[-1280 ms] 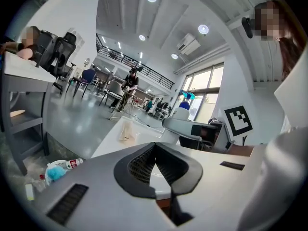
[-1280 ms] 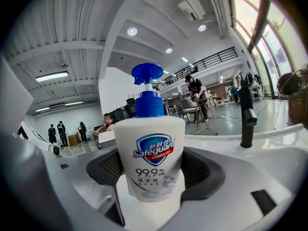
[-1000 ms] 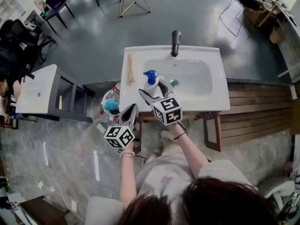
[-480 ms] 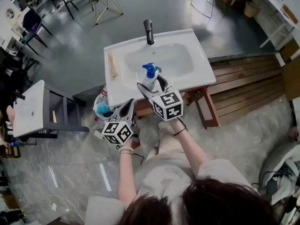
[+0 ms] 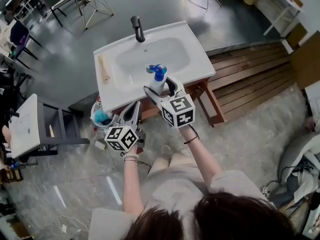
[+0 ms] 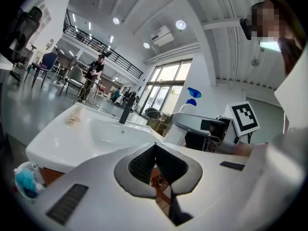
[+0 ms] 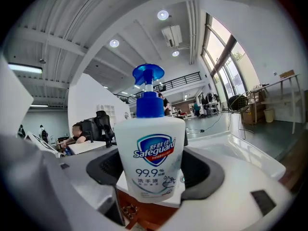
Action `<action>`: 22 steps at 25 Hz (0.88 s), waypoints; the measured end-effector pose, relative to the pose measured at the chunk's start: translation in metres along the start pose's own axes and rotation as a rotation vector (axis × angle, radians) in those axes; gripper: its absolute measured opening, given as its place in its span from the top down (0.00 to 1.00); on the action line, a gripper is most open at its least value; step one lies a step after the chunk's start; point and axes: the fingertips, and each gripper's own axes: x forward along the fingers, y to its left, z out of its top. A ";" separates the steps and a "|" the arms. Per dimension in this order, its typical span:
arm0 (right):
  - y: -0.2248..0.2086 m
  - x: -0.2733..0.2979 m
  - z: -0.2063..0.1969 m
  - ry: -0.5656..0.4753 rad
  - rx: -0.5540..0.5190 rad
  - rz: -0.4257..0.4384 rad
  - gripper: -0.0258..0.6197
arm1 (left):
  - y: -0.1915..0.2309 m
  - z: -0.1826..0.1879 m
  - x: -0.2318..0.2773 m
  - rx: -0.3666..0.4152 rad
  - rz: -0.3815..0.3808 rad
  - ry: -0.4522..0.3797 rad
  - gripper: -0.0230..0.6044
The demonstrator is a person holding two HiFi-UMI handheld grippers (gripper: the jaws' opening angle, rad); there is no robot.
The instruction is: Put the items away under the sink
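- Now clamped on the soap bottle (image 7: pixel 150 153) with the right gripper (image 5: pixel 160 93), jaws pressing both sides low on the body.
- Held upright, pump on top, long axis vertical, just over the front edge of the sink (image 5: pixel 200 69).
- Left gripper (image 5: pixel 133 113) closed on nothing, hanging lower, beside the sink's front left corner.
- Needs to travel down and back in beneath that edge.
- Possibly a bucket (image 5: pixel 100 118) with something blue down there; hard to read from above.
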 end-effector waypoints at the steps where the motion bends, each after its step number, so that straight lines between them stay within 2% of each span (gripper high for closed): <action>1: -0.002 -0.004 -0.001 0.001 0.004 -0.001 0.39 | -0.003 -0.001 0.001 0.000 -0.002 0.002 0.96; 16: -0.016 -0.062 -0.024 0.020 0.032 0.033 0.39 | -0.037 -0.040 0.011 -0.013 0.028 0.005 0.96; 22: -0.016 -0.073 -0.039 0.020 0.029 0.054 0.39 | -0.038 -0.058 0.007 -0.002 0.048 0.006 0.96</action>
